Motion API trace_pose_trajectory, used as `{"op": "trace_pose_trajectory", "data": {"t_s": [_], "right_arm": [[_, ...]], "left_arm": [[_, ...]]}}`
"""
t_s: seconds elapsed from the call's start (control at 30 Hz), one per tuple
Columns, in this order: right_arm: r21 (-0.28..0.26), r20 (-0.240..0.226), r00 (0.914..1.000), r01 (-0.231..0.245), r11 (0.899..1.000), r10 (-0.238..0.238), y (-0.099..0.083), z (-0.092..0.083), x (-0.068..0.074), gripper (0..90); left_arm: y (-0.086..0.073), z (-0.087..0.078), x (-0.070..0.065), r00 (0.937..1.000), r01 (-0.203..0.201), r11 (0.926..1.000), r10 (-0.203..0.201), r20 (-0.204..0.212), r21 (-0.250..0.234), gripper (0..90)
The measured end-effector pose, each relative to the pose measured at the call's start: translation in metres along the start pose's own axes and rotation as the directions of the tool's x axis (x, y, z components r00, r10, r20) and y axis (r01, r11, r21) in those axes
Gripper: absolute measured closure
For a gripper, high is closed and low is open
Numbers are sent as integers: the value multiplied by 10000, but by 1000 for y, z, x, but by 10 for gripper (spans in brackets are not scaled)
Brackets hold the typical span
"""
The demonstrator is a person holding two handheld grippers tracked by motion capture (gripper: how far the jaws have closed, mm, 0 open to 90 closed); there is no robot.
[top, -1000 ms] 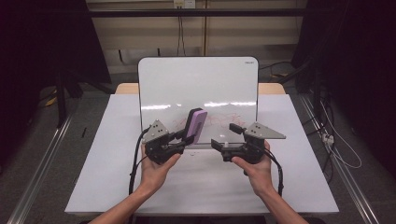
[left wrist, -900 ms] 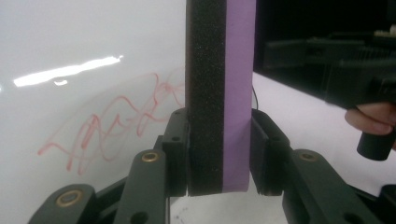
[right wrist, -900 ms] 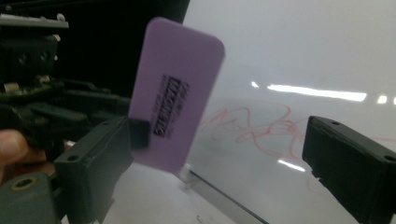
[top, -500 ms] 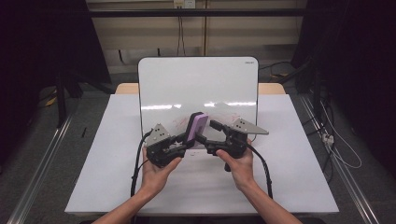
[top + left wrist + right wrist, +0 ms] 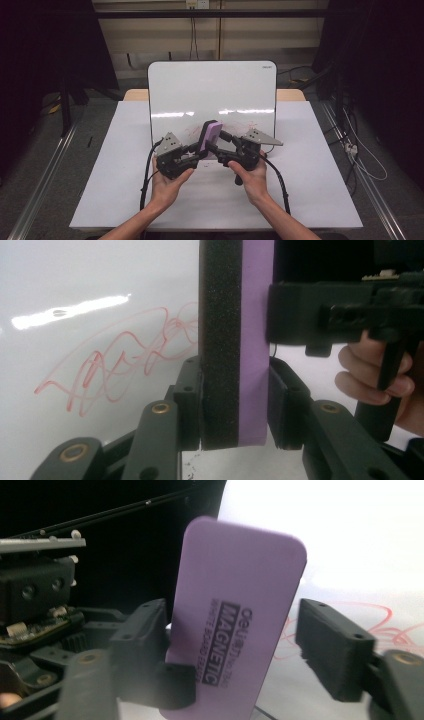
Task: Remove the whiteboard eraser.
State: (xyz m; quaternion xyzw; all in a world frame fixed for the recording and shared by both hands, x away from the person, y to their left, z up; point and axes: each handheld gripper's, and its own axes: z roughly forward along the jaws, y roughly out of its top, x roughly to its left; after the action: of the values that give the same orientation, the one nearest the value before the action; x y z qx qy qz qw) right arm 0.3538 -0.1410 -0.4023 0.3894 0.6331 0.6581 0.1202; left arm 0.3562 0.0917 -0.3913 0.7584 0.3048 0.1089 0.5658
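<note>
Purple-backed eraser: flat rectangular magnetic whiteboard eraser [image 5: 232, 340], black foam face, upright above red-scribbled white board [image 5: 200, 95].
Left gripper [image 5: 197, 152]: clamped across its lower thickness.
Right gripper [image 5: 240, 650]: spread, straddling edges.
Handling: probably light, rigid back, squashy foam; grip the edges.

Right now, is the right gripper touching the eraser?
Apart. The right gripper view shows the right gripper open around the eraser, with board visible between its right-hand jaw and the eraser; the left gripper clamps it.

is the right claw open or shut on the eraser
Open. In the right gripper view the right claw straddles the purple eraser, a clear gap beside one jaw; the left claw clamps it.
</note>
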Motion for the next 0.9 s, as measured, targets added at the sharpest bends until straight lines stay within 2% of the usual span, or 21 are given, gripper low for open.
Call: {"op": "trace_pose_trajectory", "data": {"t_s": [0.13, 0.57, 0.6, 0.7, 0.73, 0.83, 0.9], "right_arm": [[-39, 100, 9997, -207, 9998, 207, -4, 3, 1, 376], [-28, 334, 9994, -5, 10000, 6, -4, 1, 5, 398], [-56, 441, 9990, 116, 9999, -114, -4, 0, 5, 400], [-21, 512, 9987, 79, 10000, -78, -3, -1, 3, 402], [-10, 609, 9980, 151, 9999, -151, -2, -2, 2, 402], [27, 820, 9965, 154, 9999, -155, 0, -5, -2, 404], [76, 928, 9953, 271, 9996, -277, 2, -7, -4, 404]], "left_arm": [[-2, 1, 0, 10000, -21, 10000, 21, 12, 81, 636], [-4, 3, 0, 9998, -169, 9998, 168, 64, 145, 620], [-4, 3, 0, 9998, -188, 9996, 188, 26, 213, 589], [-7, 4, 1, 9997, -251, 9990, 248, 78, 373, 570], [-8, 3, 0, 9997, -233, 9989, 233, 1, 412, 518], [-11, 0, 2, 9994, -285, 9986, 292, -167, 442, 470], [-12, -1, 3, 9992, -190, 9986, 208, -348, 495, 392]]}}
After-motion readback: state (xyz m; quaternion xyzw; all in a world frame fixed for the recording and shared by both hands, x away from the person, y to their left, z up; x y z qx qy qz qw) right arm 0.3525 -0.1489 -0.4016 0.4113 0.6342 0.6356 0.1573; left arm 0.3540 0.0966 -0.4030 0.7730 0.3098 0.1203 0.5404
